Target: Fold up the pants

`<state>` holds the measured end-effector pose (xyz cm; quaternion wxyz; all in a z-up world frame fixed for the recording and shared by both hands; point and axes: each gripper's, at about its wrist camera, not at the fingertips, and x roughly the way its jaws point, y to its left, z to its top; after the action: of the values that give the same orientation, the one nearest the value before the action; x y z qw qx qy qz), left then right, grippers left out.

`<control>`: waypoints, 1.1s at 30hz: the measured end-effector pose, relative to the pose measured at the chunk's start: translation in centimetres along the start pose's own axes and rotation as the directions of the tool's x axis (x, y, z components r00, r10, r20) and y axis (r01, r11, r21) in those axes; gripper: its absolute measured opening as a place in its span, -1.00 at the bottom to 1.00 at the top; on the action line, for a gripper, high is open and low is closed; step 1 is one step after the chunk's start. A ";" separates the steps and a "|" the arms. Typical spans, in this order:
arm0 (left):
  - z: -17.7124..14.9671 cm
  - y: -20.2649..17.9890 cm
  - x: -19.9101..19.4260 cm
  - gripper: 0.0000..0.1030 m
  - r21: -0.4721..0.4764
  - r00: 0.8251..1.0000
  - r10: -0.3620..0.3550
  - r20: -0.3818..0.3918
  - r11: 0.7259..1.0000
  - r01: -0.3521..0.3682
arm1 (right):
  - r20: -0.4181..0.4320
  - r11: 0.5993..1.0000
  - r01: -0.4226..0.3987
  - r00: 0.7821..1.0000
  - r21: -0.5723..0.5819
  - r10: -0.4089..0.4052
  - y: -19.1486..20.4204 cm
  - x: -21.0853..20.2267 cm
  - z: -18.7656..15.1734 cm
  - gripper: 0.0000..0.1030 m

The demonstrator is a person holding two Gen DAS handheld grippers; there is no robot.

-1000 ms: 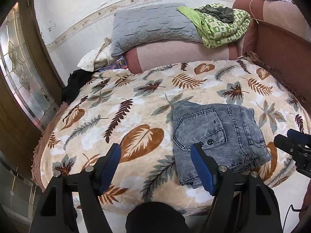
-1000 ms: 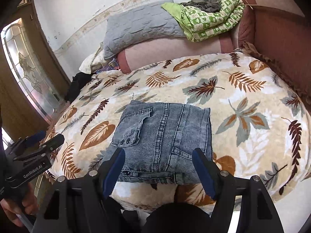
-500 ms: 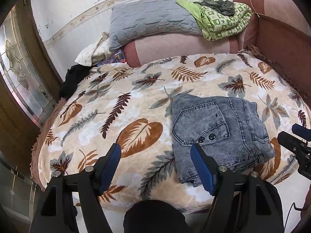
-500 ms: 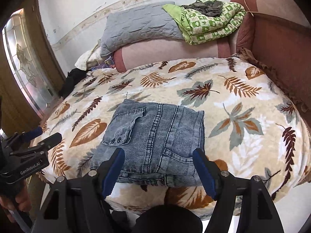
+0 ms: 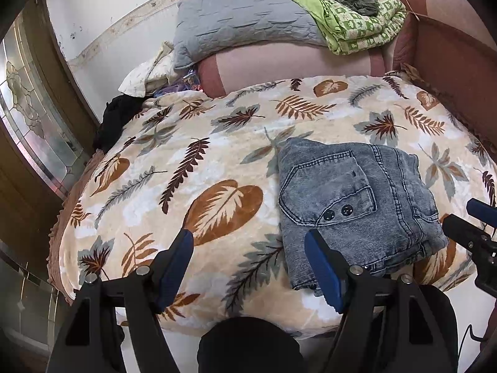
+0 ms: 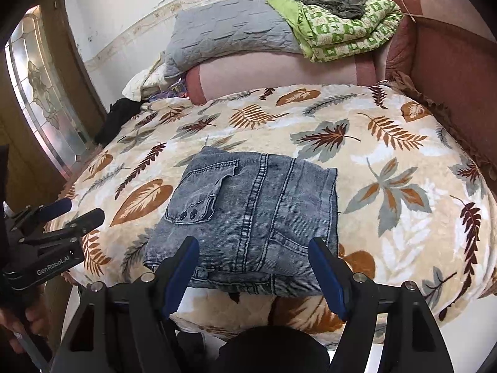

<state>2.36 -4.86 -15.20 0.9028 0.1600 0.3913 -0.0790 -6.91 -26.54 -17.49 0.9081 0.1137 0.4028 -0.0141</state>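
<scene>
leaf-patterned beige blanket (image 6: 403,223) carries the folded grey denim pants (image 6: 254,214), grey quilted pillow (image 6: 230,31) at 12 o'clock. left gripper (image 5: 248,248) and right gripper (image 6: 253,256) both gape wide, empty.

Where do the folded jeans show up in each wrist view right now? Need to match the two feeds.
Left wrist: folded jeans sit right of centre on the leaf blanket, behind the right-hand jaw.
Right wrist: folded jeans sit centre, spanning both jaws.
Shared landmark: green quilt at upper right.

A home bedroom: leaf-print blanket (image 5: 217,161) on bed, grey pillow (image 5: 242,21).
</scene>
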 end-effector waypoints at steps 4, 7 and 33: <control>-0.1 0.1 0.2 0.45 -0.003 1.000 -0.002 -0.005 1.000 0.002 | -0.010 1.000 -0.004 1.000 -0.010 0.003 0.3 0.1 -0.1 0.47; -0.2 0.2 0.4 0.45 -0.003 1.000 -0.007 -0.015 1.000 0.007 | -0.016 1.000 -0.005 1.000 -0.018 0.004 0.5 0.2 -0.2 0.47; -2.6 0.0 3.2 0.46 0.003 0.986 -0.060 -0.155 0.998 0.061 | -0.061 1.000 0.029 0.998 -0.008 -0.029 -0.9 0.5 -1.6 0.50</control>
<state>2.72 -4.02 -19.21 0.8664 0.1570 0.4644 -0.0950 -7.86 -27.02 -19.04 0.8955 0.1047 0.4320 -0.0223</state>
